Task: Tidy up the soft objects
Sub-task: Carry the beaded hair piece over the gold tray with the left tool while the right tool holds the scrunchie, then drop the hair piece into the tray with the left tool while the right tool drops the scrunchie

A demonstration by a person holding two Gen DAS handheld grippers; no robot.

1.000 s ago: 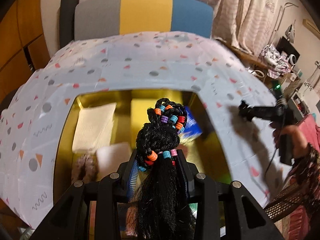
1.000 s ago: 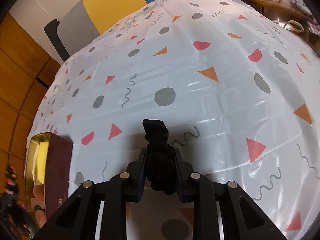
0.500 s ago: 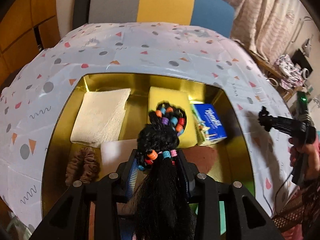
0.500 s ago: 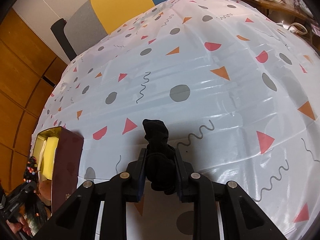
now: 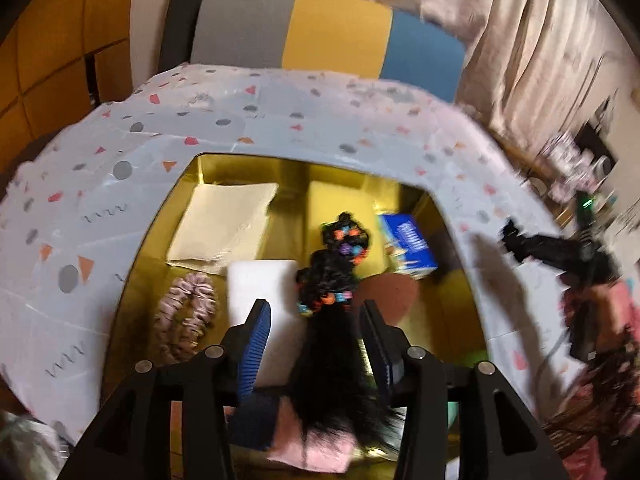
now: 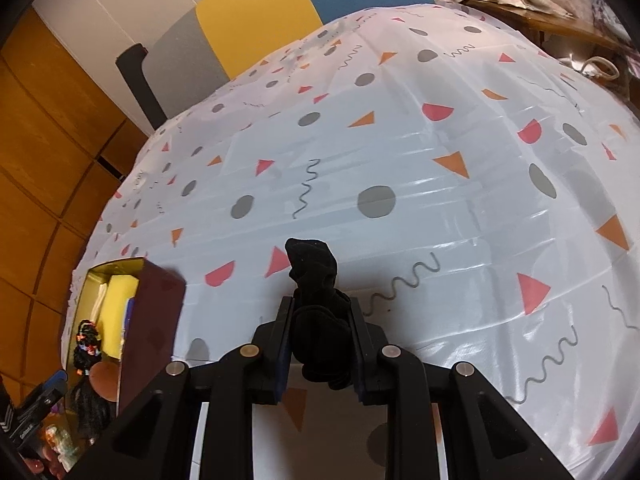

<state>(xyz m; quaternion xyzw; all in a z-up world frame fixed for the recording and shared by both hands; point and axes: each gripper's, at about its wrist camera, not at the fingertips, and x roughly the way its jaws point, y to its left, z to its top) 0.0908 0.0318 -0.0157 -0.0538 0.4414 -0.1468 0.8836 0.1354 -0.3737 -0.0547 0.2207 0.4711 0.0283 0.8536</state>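
Observation:
My left gripper point(image 5: 316, 316) is open above the gold box point(image 5: 176, 200). A black braided hairpiece with coloured beads point(image 5: 336, 276) hangs between its spread fingers and drops into the box; it also shows in the right wrist view point(image 6: 86, 350). My right gripper point(image 6: 320, 312) is shut on a black cloth bundle point(image 6: 314, 280), held over the patterned tablecloth point(image 6: 440, 200) to the right of the box point(image 6: 152, 308).
Inside the box lie a cream cloth point(image 5: 224, 228), a yellow sponge point(image 5: 332, 204), a white pad point(image 5: 260, 288), a pink scrunchie point(image 5: 188, 316), a blue tissue pack point(image 5: 412, 244) and a brown round piece point(image 5: 388, 292). A striped chair back point(image 5: 332, 36) stands behind the table.
My left gripper's fingers have spread apart and the beaded hairpiece has come loose between them, sinking toward the box. The right gripper has kept its hold on the black cloth and barely moved.

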